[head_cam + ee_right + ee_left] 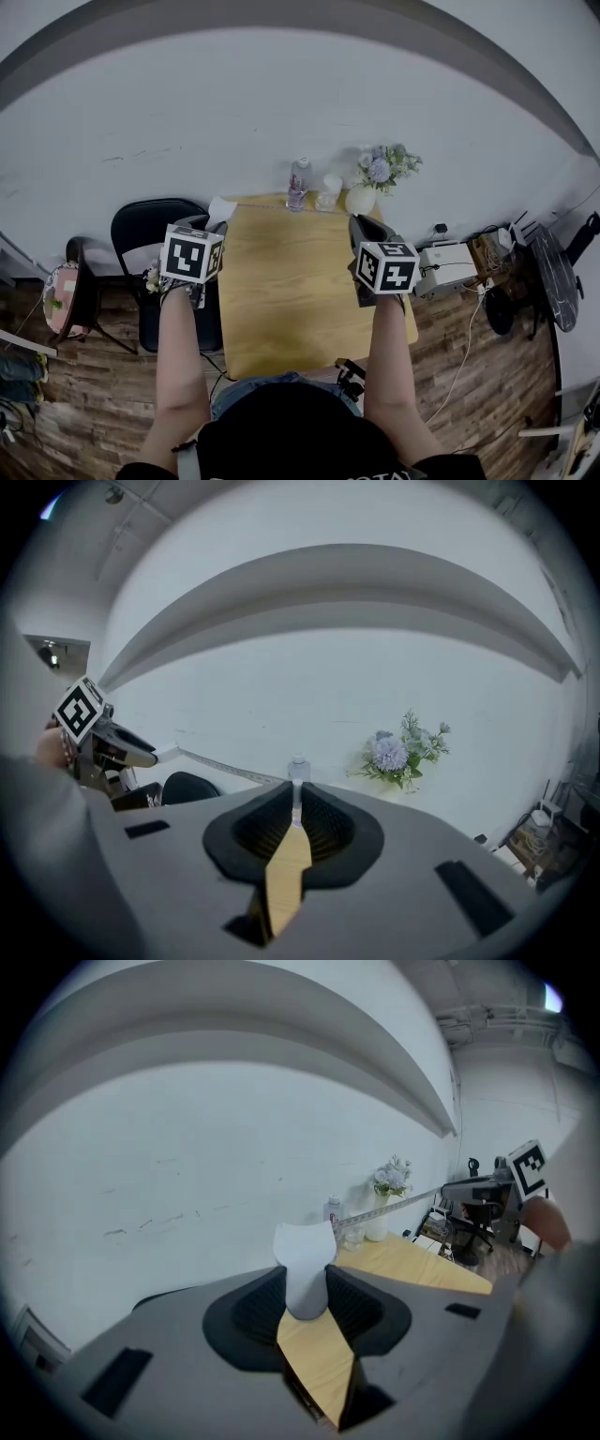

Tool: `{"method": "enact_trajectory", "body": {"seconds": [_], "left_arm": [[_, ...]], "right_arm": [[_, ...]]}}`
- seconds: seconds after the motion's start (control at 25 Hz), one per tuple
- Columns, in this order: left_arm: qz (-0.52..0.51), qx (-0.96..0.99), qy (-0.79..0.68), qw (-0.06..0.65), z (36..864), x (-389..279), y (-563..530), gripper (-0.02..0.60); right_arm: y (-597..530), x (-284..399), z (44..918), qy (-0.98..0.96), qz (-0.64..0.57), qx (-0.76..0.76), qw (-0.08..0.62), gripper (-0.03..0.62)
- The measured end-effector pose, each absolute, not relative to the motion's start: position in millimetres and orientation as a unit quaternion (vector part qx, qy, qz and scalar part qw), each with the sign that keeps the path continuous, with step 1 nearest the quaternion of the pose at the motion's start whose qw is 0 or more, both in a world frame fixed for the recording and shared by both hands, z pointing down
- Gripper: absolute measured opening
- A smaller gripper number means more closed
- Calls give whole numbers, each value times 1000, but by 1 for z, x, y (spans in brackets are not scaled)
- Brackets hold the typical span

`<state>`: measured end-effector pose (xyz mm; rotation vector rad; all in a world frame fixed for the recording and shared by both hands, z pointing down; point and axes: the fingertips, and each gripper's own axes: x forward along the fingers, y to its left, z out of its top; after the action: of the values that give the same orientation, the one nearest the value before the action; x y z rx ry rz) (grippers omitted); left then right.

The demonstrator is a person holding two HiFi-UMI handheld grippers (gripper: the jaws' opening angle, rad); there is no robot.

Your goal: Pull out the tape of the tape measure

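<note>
My left gripper [214, 225] is shut on the white tape measure case [221, 208], held above the wooden table's [281, 309] far left corner. In the left gripper view the case [305, 1265] is pinched between the black pads [258, 1309]. The pale tape [394, 1205] runs from it toward my right gripper [502, 1190]. My right gripper [364, 227] hovers over the table's far right side, shut on the tape's end [296, 799]. In the right gripper view the tape [220, 766] stretches left to my left gripper [117, 747].
At the table's far edge stand a clear bottle [297, 186], a glass [328, 193] and a white vase of flowers [375, 176]. A black chair [150, 230] is at the left. A white box [448, 267] with cables lies on the floor at the right.
</note>
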<state>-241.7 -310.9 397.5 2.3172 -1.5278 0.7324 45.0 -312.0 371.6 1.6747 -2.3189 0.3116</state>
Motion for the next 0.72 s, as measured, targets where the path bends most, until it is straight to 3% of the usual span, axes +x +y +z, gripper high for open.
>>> {"method": "enact_trajectory", "body": {"seconds": [0.72], "left_arm": [[248,807,-516,145,408,-237,-311,143]], "right_arm": [[-311,16,382,-811,108,559,136,43]]}}
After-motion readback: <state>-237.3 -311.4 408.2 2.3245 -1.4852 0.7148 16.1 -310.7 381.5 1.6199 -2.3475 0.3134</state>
